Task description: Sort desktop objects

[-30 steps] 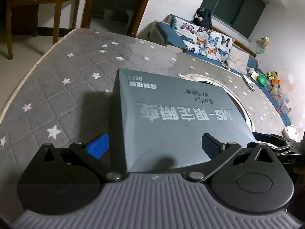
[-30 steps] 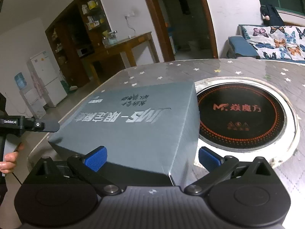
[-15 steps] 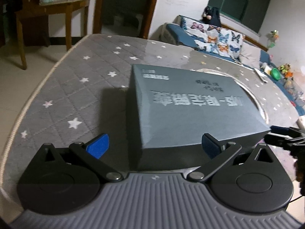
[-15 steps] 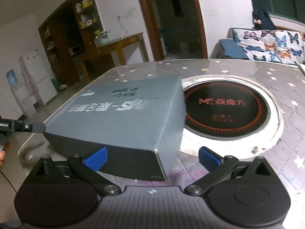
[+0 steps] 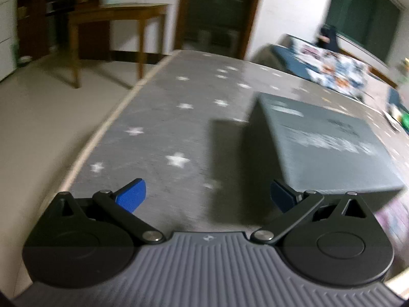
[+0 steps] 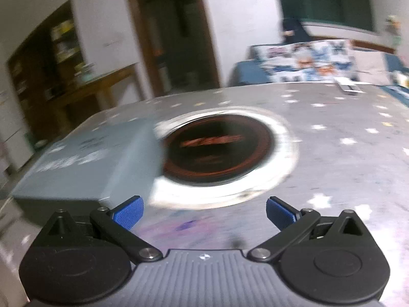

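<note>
Star-print tabletop under my view; grey box flat beside round cooktop. Left hand-held gripper released, right hand-held gripper released, both clear of box.

On my table: 1 grey box, at 2 o'clock from my L gripper, 10 o'clock from my R gripper. 1 round cooktop at 12 from R. 1 small flat item at 1 o'clock, too blurred to ID. 2 grippers, both w/ jaws apart.
</note>
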